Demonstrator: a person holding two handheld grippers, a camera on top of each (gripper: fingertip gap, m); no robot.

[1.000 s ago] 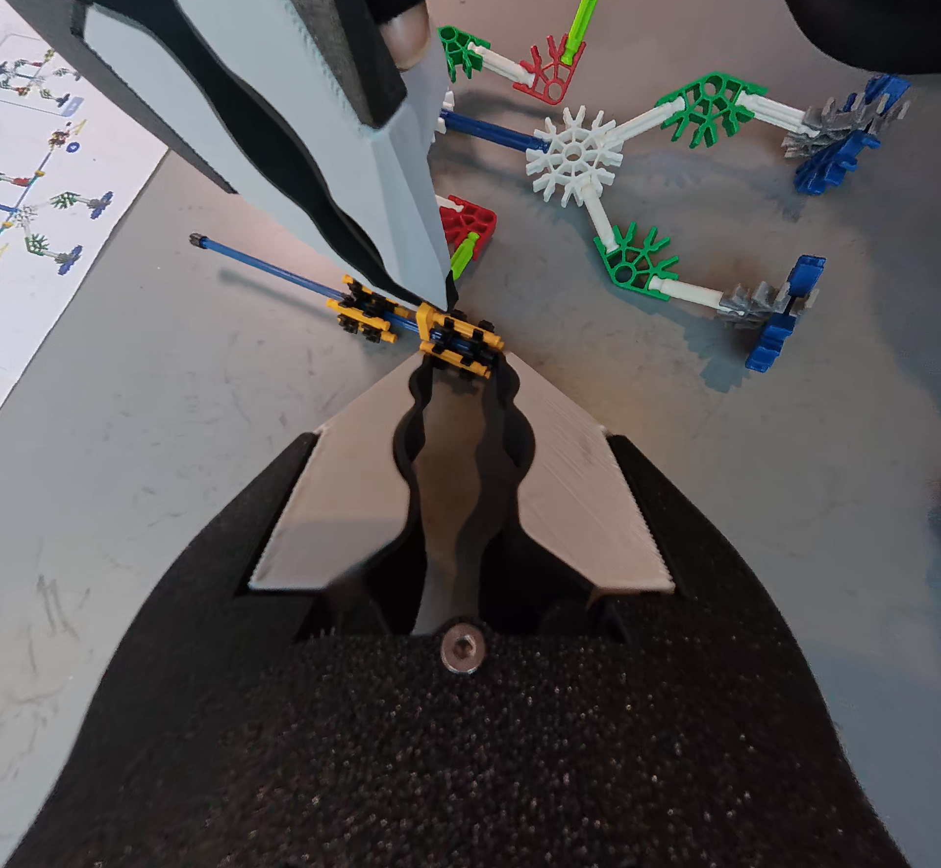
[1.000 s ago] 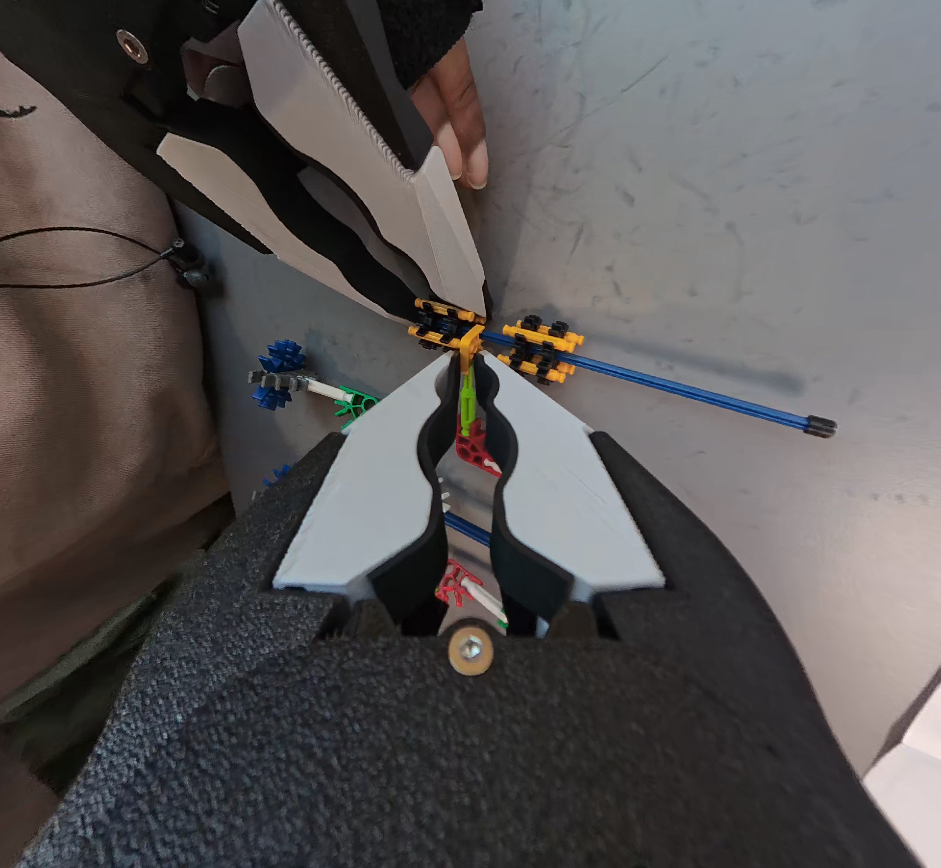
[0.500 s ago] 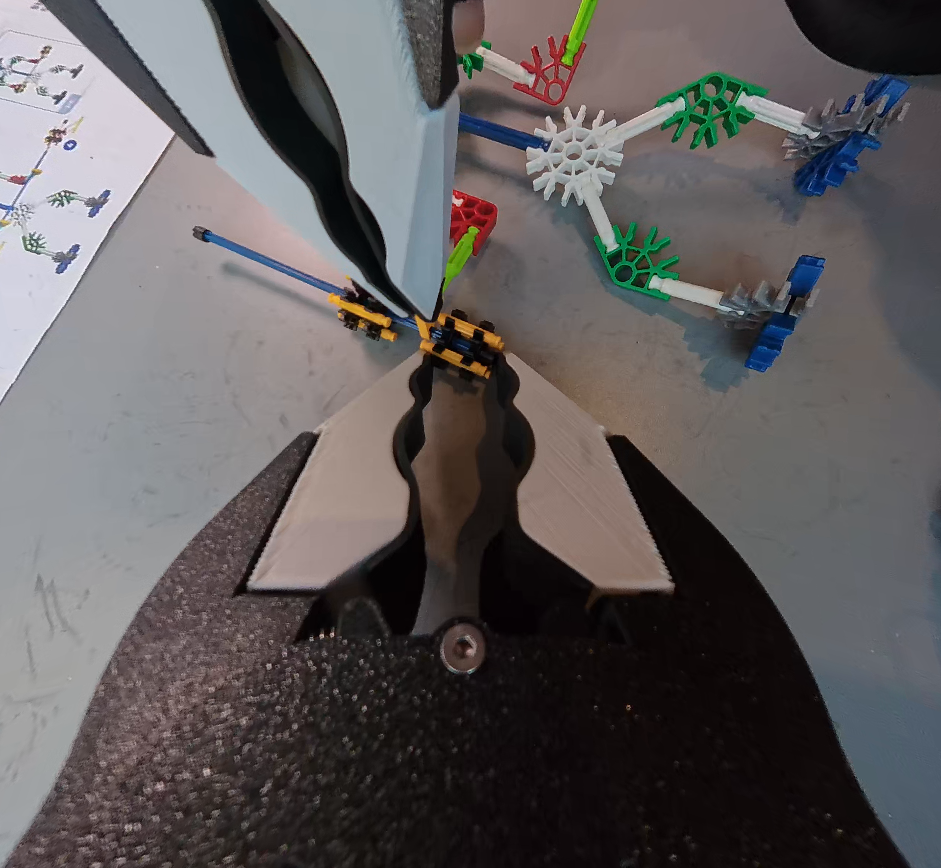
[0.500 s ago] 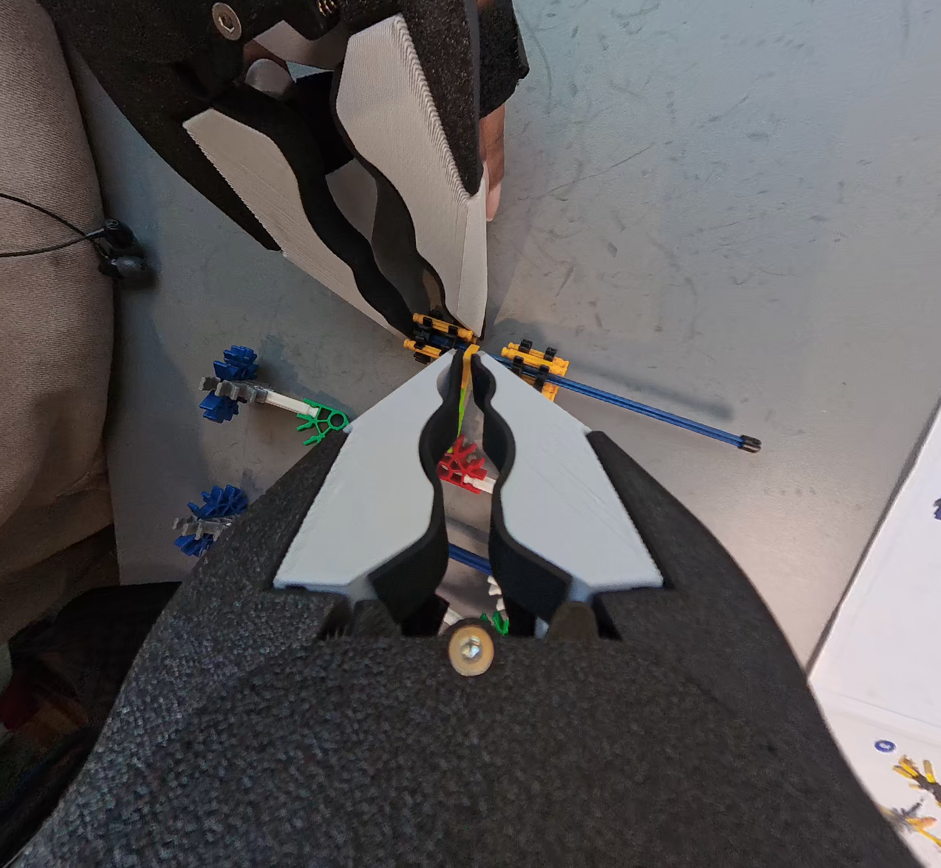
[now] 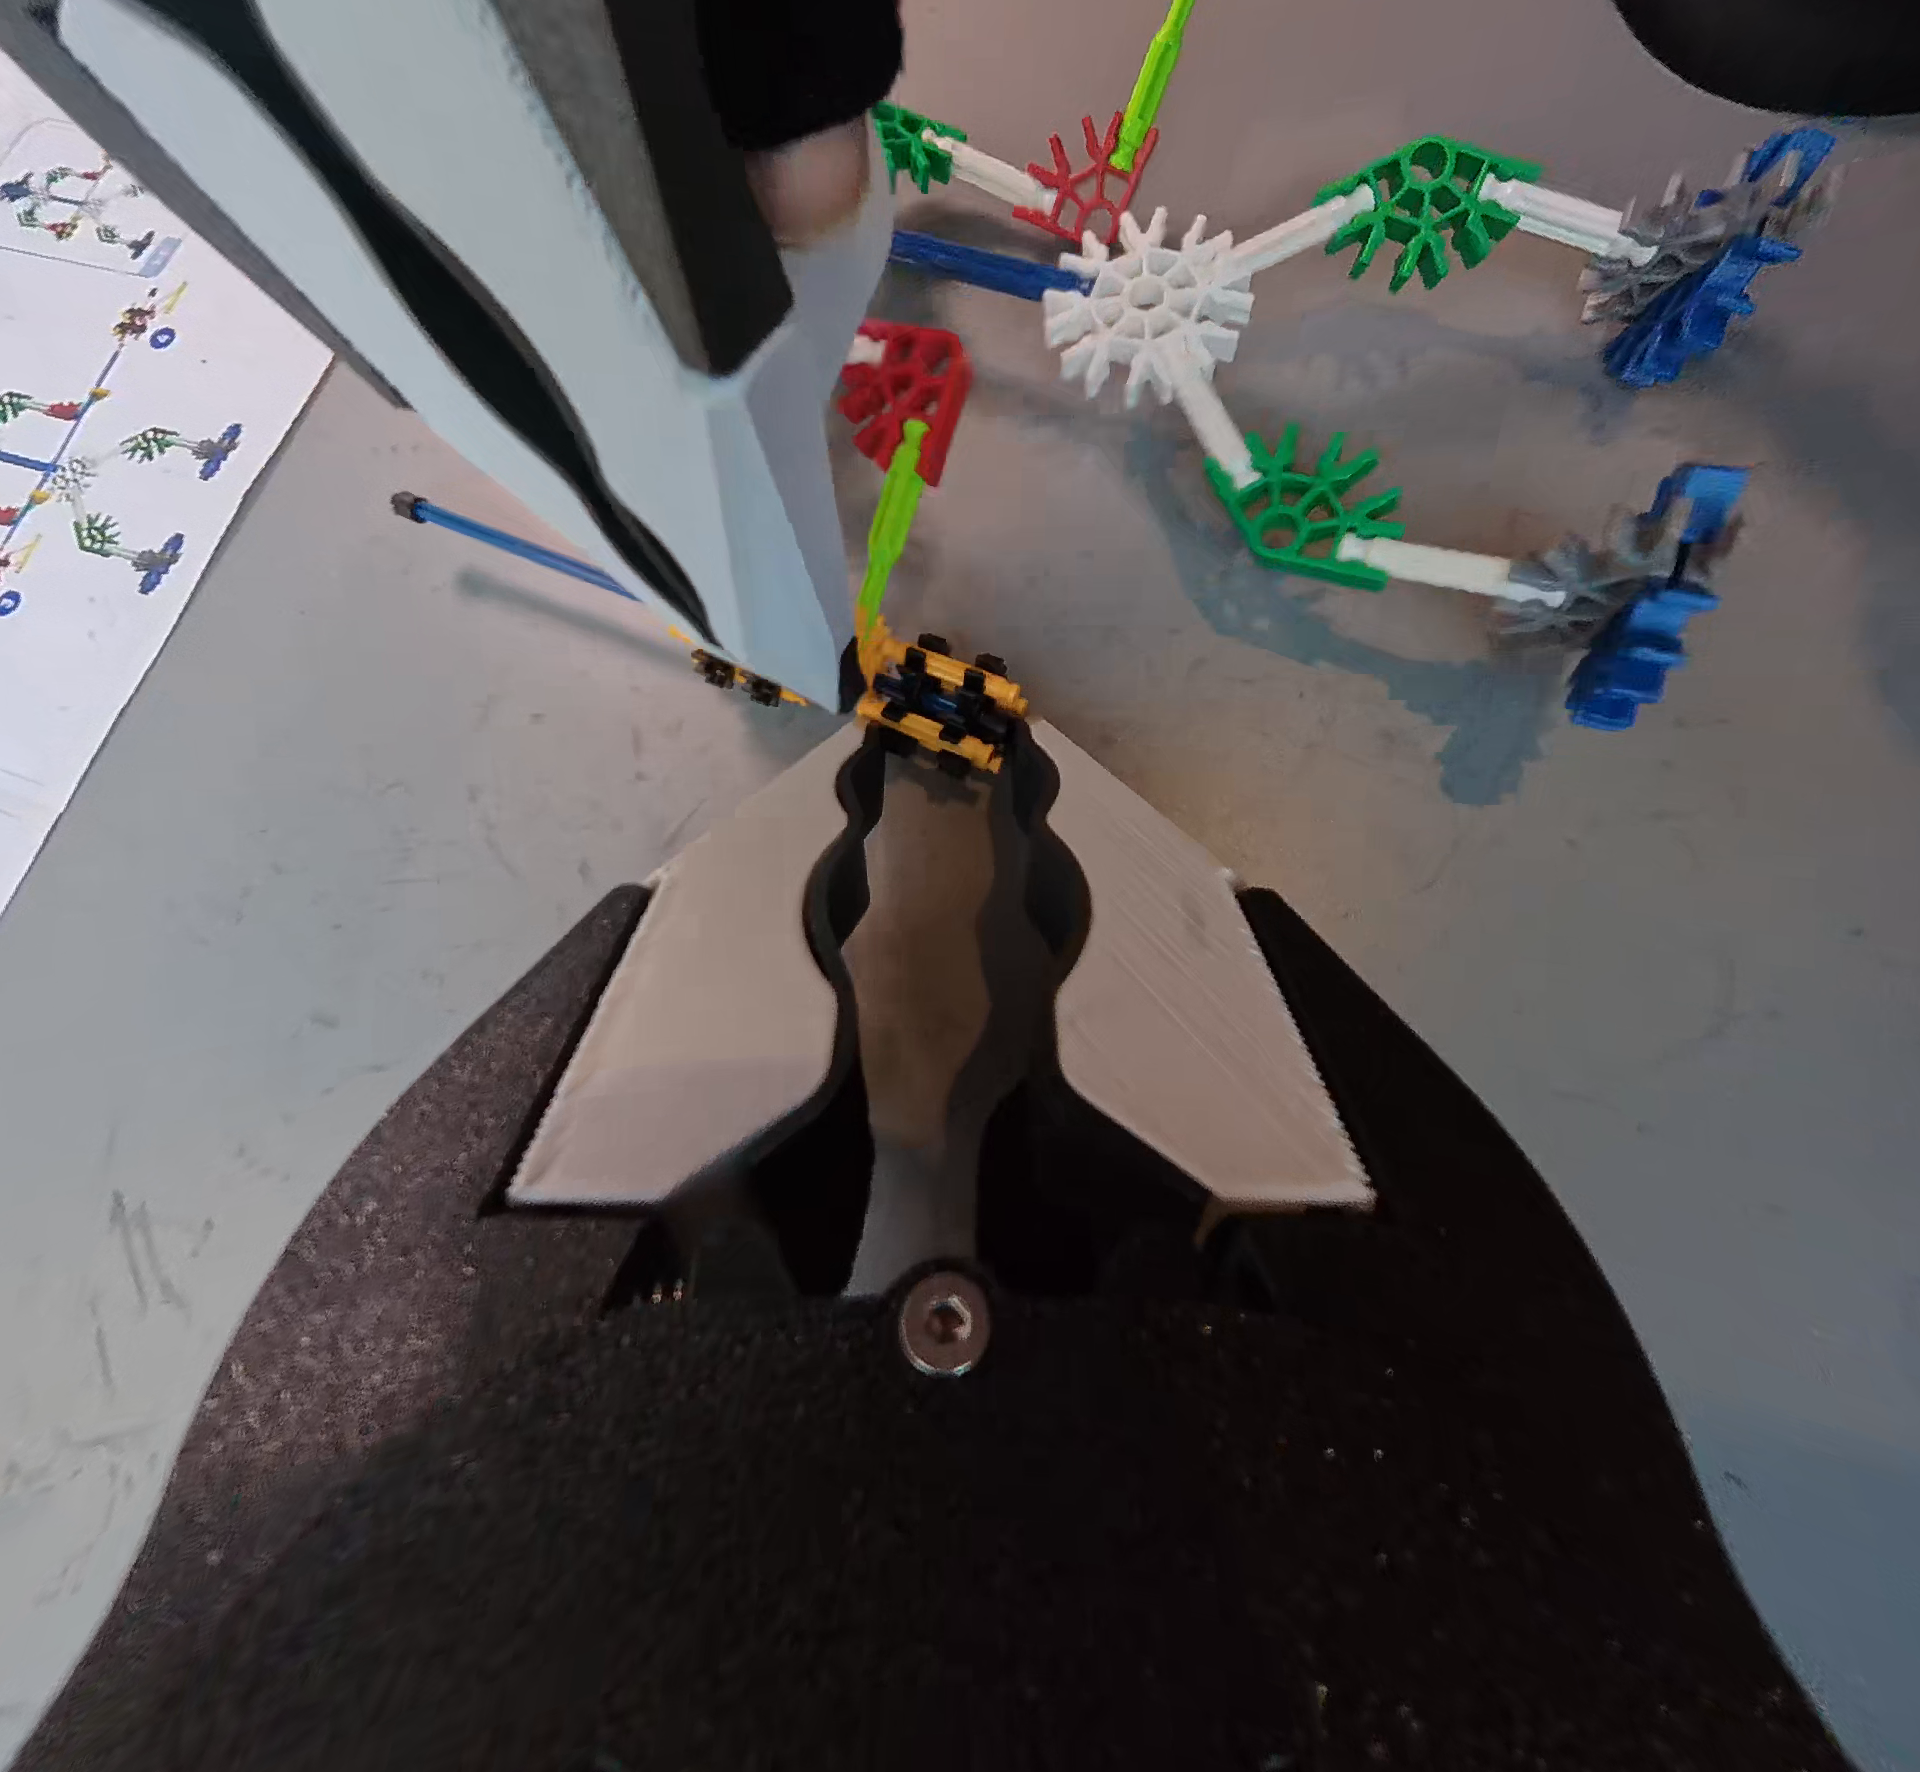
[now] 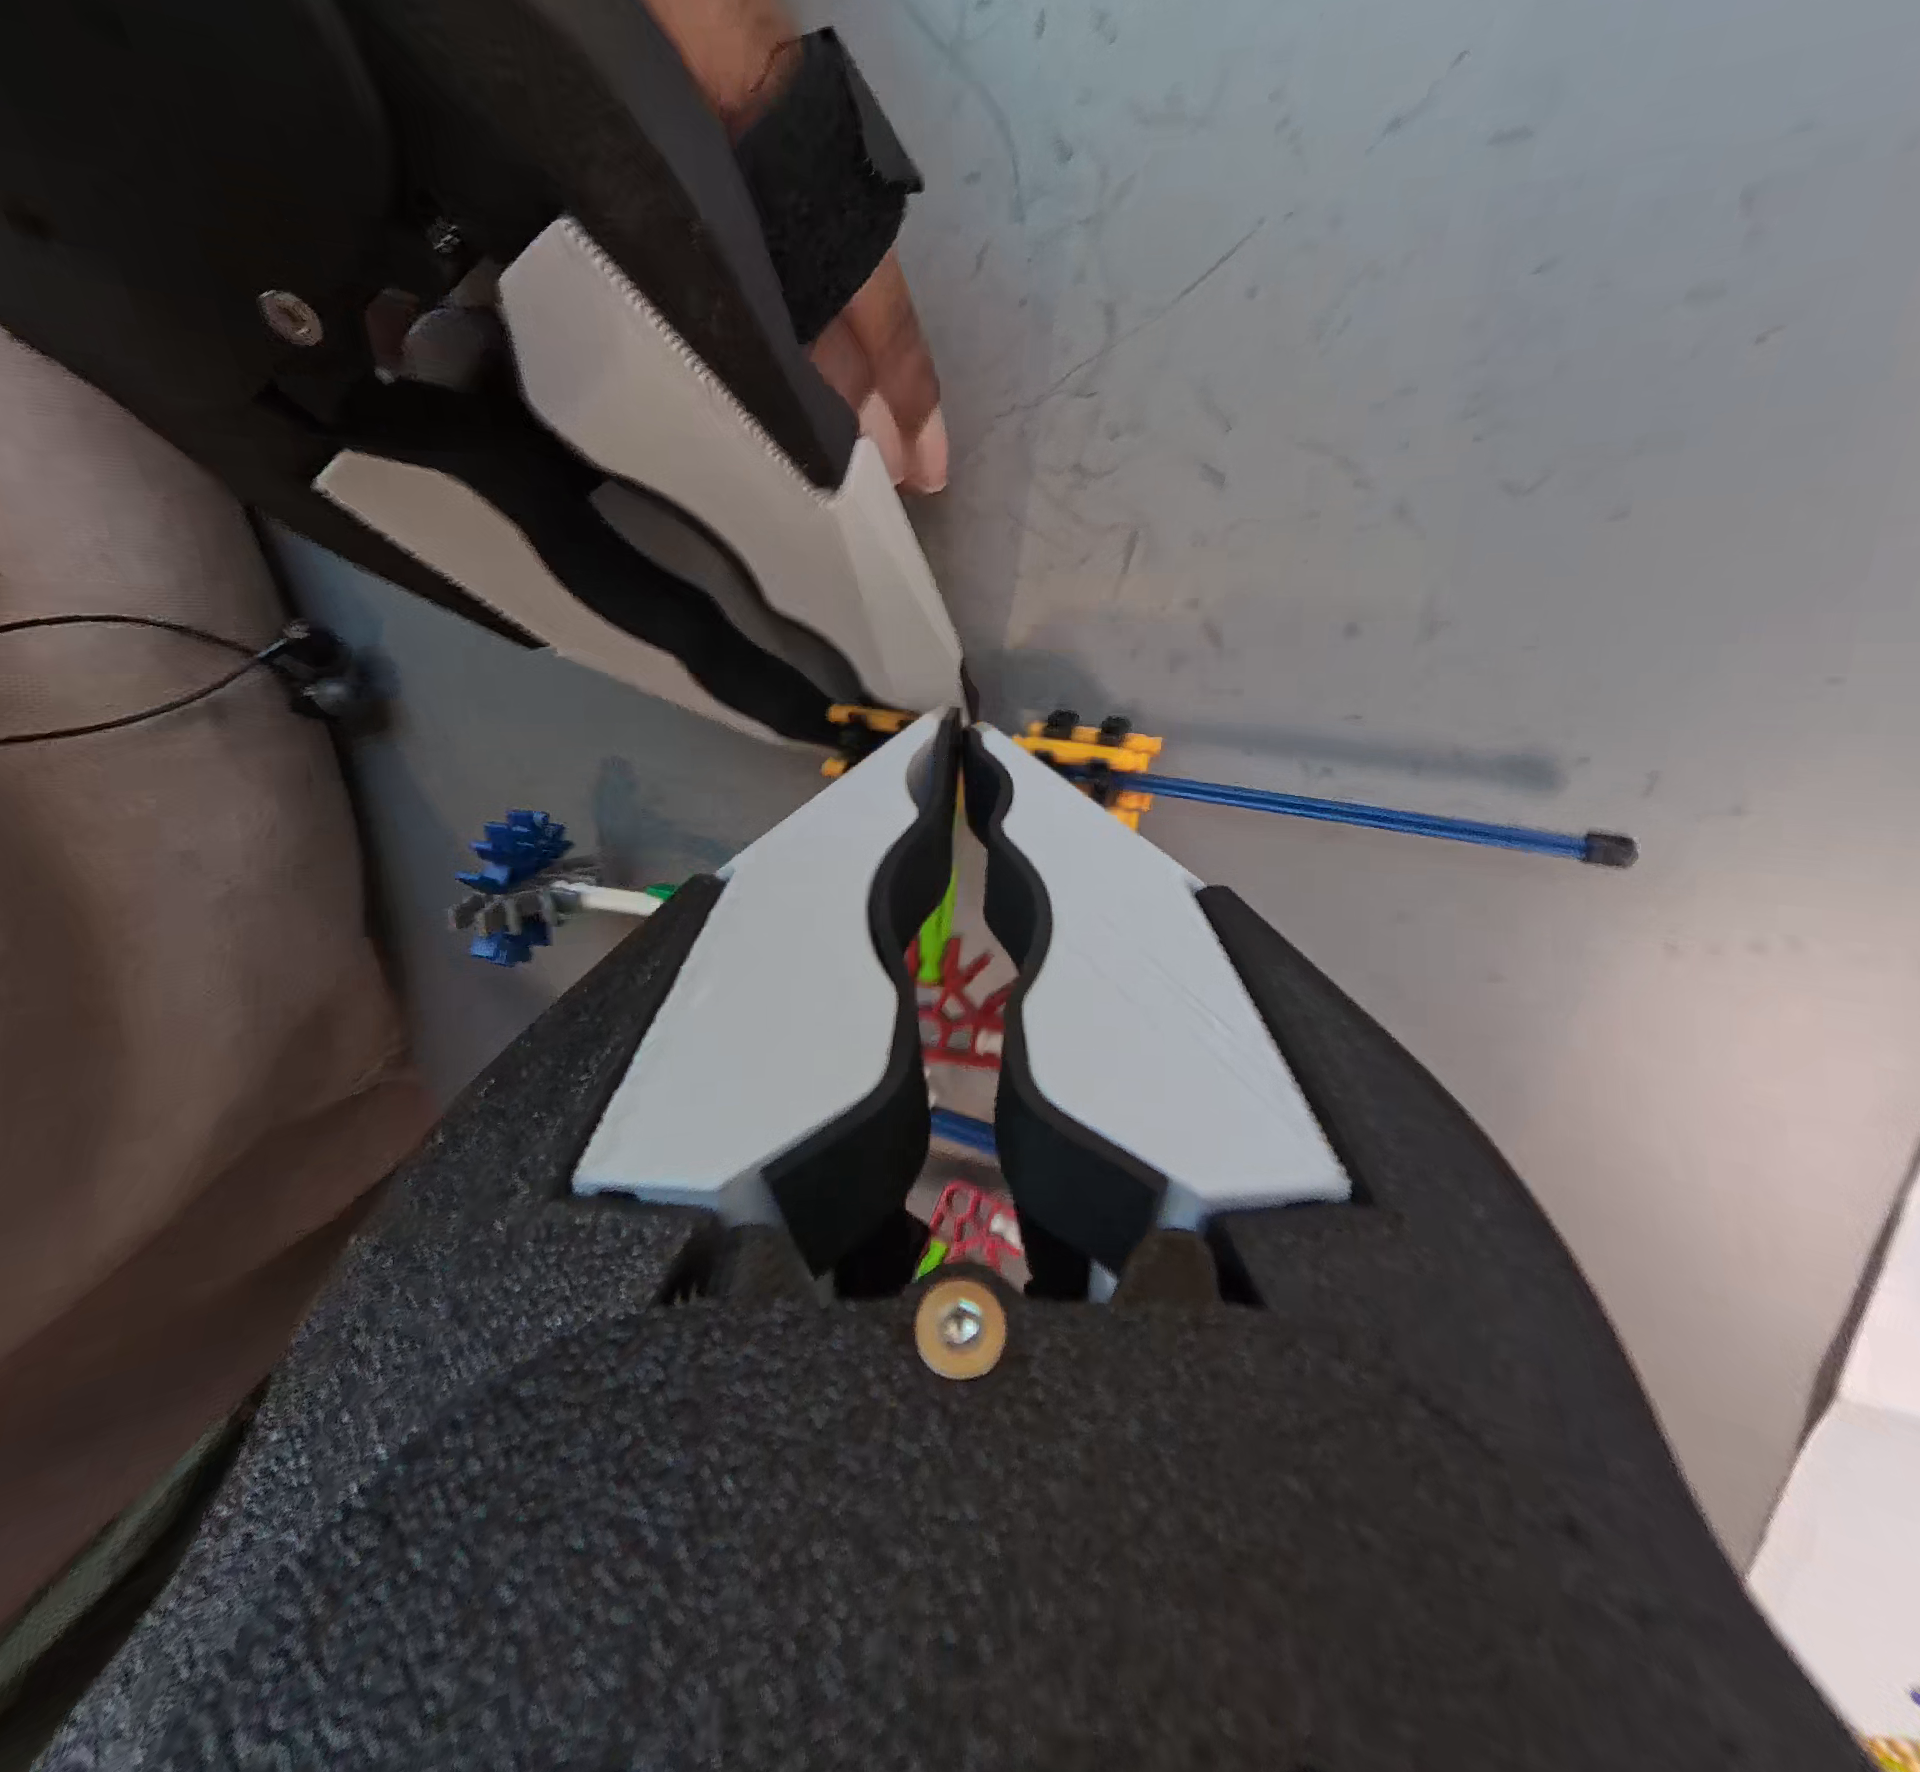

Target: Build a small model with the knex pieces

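The left gripper [image 5: 940,735] is clenched on a yellow-and-black connector [image 5: 943,706] threaded on a thin blue rod [image 5: 520,543]. The right gripper [image 6: 958,735] meets it tip to tip, jaws pinched together on a lime-green stick [image 5: 891,527] – that stick runs to a red connector [image 5: 906,392]. Beyond, a white hub [image 5: 1148,304] with green and blue pieces lies on the grey table [image 5: 1351,943]; a printed sheet [image 5: 94,434] lies at the left.

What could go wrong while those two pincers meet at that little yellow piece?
The left gripper pinches only the edge of the yellow connector, so it might slip free. The right gripper seems shut on the thin green rod; a skewed push could bend it or pop it off the red connector.
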